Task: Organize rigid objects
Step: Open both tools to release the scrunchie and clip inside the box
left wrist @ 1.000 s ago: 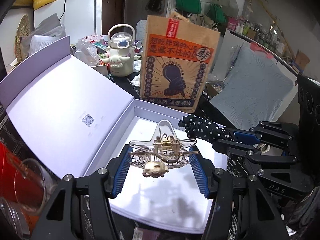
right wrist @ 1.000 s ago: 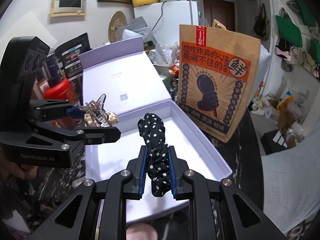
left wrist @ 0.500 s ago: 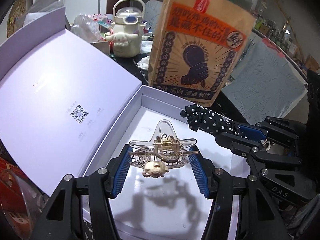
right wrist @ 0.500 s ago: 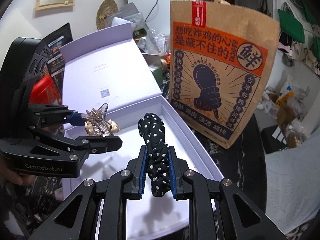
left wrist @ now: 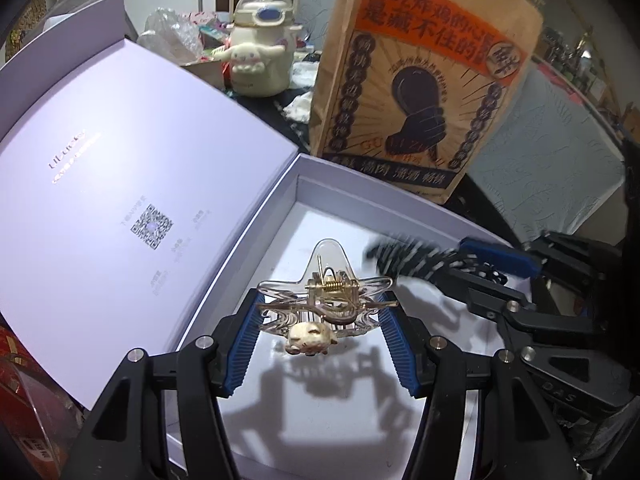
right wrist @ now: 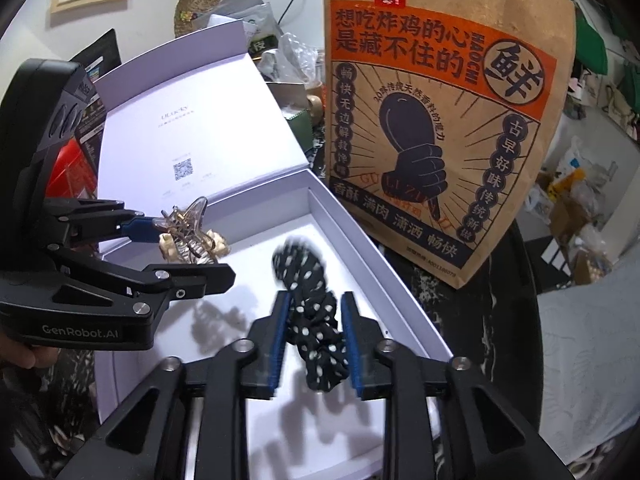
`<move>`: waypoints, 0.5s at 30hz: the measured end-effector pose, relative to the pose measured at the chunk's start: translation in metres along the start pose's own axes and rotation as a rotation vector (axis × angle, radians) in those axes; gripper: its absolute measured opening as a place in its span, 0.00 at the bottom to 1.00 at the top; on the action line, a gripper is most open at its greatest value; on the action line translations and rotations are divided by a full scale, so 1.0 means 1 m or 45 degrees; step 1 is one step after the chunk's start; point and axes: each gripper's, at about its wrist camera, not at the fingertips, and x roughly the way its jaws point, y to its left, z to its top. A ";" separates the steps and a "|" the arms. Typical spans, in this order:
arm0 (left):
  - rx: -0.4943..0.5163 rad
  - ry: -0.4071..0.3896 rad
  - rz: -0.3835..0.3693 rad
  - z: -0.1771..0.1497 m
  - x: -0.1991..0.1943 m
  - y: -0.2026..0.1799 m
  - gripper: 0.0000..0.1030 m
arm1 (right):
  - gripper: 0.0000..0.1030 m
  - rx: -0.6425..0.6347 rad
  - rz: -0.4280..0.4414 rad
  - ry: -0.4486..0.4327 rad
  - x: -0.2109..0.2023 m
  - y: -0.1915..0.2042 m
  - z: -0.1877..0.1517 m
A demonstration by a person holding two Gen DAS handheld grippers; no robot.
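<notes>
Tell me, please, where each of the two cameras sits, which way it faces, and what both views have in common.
Left wrist: sits behind the left gripper, looking down into the white box; its fingers clamp the clear hair clip; the right gripper enters from the right.
Right wrist: sits behind the right gripper, jaws opening around the polka-dot scrunchie; left gripper at left.
Shared: box, clip, scrunchie, paper bag.

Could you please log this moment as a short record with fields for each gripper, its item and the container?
left gripper: shut on clear star-shaped hair claw, held above the box floor
right gripper: jaws opening, black polka-dot scrunchie between them
container: open white box, lid folded back
behind box: brown paper bag, upright
</notes>
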 end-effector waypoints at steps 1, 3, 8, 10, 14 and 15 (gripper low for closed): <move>-0.004 0.012 0.016 0.000 0.001 0.000 0.56 | 0.33 0.006 -0.002 0.000 0.000 -0.001 0.000; -0.013 0.022 0.029 0.000 0.002 -0.001 0.62 | 0.37 0.013 -0.007 -0.001 -0.001 -0.002 0.000; -0.038 -0.005 0.056 0.000 -0.006 0.002 0.86 | 0.39 0.014 -0.031 -0.004 -0.009 -0.002 0.000; -0.040 -0.015 0.060 0.000 -0.010 0.001 0.86 | 0.39 0.017 -0.036 -0.009 -0.013 -0.003 0.000; -0.031 -0.028 0.066 -0.001 -0.018 -0.004 0.86 | 0.39 0.015 -0.052 -0.021 -0.022 -0.003 0.001; -0.033 -0.033 0.064 -0.001 -0.020 -0.004 0.86 | 0.39 0.014 -0.052 -0.023 -0.023 -0.002 0.001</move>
